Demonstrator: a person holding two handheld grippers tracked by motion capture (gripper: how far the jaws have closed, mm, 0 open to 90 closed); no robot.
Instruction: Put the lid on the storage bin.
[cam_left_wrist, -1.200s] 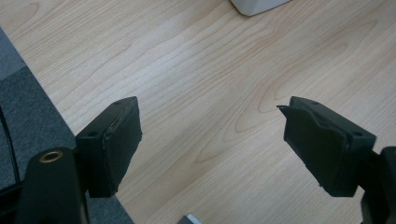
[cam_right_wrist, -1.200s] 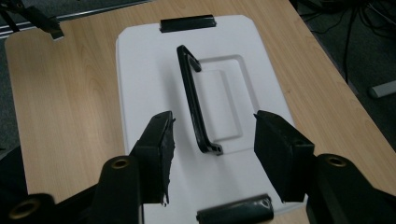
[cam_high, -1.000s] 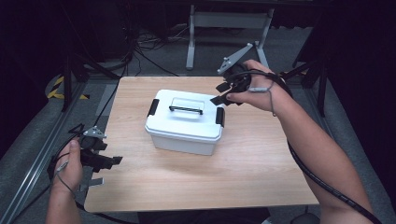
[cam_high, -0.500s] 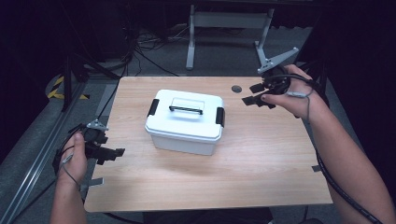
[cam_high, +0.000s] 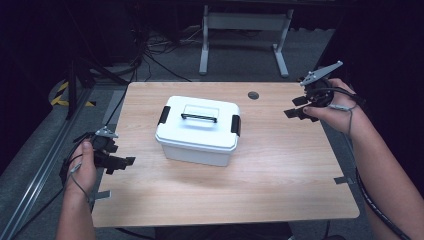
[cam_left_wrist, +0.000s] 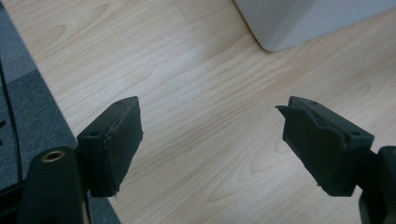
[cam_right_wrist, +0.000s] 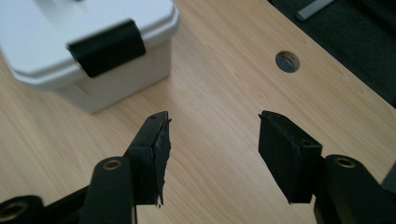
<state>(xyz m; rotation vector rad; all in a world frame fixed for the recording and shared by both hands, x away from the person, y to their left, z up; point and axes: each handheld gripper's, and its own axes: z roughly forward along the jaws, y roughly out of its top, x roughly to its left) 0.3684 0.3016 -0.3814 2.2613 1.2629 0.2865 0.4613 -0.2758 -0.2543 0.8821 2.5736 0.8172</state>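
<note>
A white lidded box (cam_high: 197, 131) with a black handle and a black latch on each end stands shut in the middle of the wooden table (cam_high: 280, 170). At the table's left edge my left gripper (cam_high: 121, 165) is open and points toward the box. Its own view has the left gripper (cam_left_wrist: 210, 135) over bare wood, with a box corner (cam_left_wrist: 299, 18) beyond. By the right edge my right gripper (cam_high: 294, 106) is open; its jaws have just been opening, with nothing between them. From the right gripper (cam_right_wrist: 212, 140) I see the box (cam_right_wrist: 70, 37) and its latch (cam_right_wrist: 106, 46) well ahead.
A round cable hole (cam_high: 253, 94) lies in the tabletop behind the box, and again as the hole (cam_right_wrist: 286, 61) off to the right. Tape strips (cam_high: 341, 180) mark the table's edges. A metal desk frame (cam_high: 245, 22) and floor cables lie beyond the far edge.
My right hand has swung away from the box's right end out to the table's right edge. The left hand has stayed by the left edge.
</note>
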